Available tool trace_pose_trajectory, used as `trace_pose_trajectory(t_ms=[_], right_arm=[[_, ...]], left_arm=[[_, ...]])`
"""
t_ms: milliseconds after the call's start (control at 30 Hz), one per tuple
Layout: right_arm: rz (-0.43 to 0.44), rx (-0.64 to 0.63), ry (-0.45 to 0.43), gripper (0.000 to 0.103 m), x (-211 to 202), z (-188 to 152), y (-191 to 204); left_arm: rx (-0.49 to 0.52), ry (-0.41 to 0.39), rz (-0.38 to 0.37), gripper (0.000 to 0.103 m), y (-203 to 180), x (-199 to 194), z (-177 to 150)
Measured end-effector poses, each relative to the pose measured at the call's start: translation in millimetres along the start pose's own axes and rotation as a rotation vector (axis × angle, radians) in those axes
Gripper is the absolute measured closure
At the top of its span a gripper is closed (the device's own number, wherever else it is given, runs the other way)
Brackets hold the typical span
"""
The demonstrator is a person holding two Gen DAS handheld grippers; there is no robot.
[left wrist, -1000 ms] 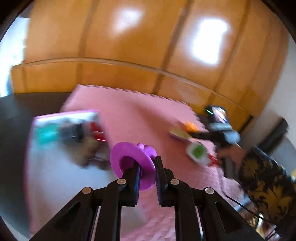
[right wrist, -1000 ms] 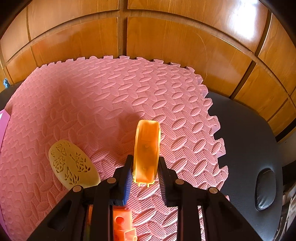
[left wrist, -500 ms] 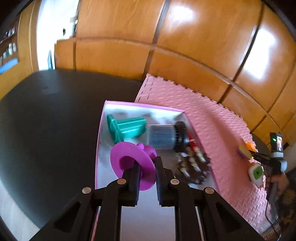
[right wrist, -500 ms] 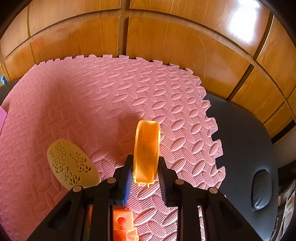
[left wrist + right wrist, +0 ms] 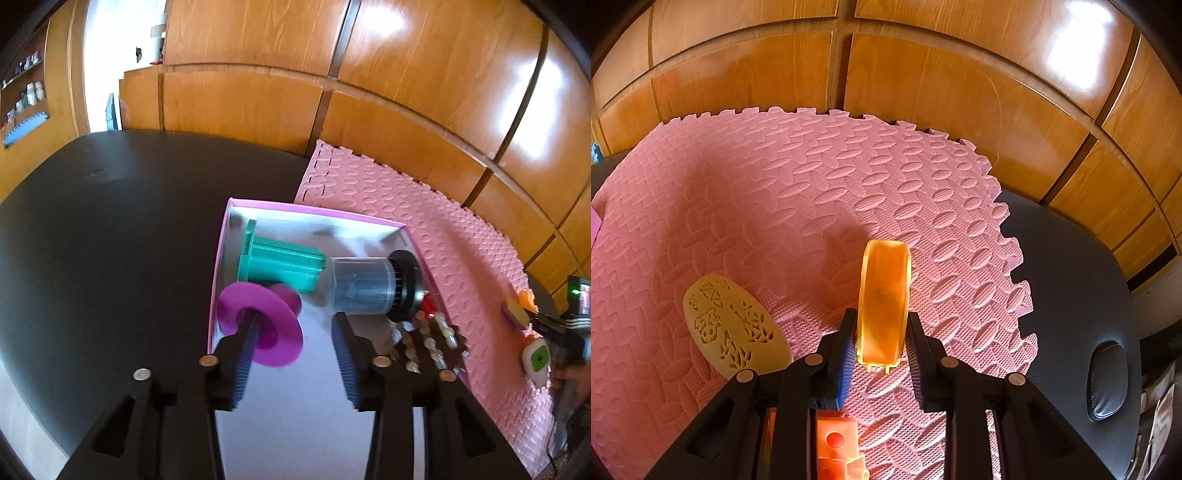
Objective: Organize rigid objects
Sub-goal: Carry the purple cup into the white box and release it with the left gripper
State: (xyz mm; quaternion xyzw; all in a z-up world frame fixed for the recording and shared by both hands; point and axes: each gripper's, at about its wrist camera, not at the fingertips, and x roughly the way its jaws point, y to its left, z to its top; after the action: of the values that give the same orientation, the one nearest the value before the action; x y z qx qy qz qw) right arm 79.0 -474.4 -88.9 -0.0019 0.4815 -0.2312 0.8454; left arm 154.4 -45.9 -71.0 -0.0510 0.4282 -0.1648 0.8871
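In the left wrist view my left gripper (image 5: 295,325) hangs over the pink-rimmed white box (image 5: 221,258). Its jaws are opening. The purple spool (image 5: 258,325) rests against the left finger only, well apart from the right one, and looks blurred. In the right wrist view my right gripper (image 5: 881,321) is shut on an orange translucent piece (image 5: 884,295), held just above the pink foam mat (image 5: 812,184). The left wrist view also shows the right gripper (image 5: 546,325) at the far right edge.
The box holds a teal spool (image 5: 280,262), a clear jar with a black lid (image 5: 365,288) and a dark beaded thing (image 5: 428,343). A yellow perforated oval (image 5: 731,325) and an orange block (image 5: 838,443) lie on the mat. The black table (image 5: 1071,277) surrounds the mat; wooden panels stand behind.
My left gripper swung from over the mat to above the box, then its jaws parted and the purple spool came free of the right finger. The right gripper kept still.
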Motion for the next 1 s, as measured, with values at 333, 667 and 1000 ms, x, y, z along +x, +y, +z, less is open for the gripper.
trace_pose_trajectory(t_ms=[333, 667, 1000], right_arm=[[-0.034, -0.031, 0.008, 0.079, 0, 2, 6], [-0.126, -0.063, 0.008, 0.079, -1, 2, 19], [-0.137, -0.017, 0.032, 0.079, -3, 2, 20]], left_arm=[[0.040, -0.100, 0.087, 0.044, -9, -61, -29], [0.050, -0.131, 0.147, 0.038, -14, -88, -52], [0.034, -0.111, 0.145, 0.038, -10, -90, -66]])
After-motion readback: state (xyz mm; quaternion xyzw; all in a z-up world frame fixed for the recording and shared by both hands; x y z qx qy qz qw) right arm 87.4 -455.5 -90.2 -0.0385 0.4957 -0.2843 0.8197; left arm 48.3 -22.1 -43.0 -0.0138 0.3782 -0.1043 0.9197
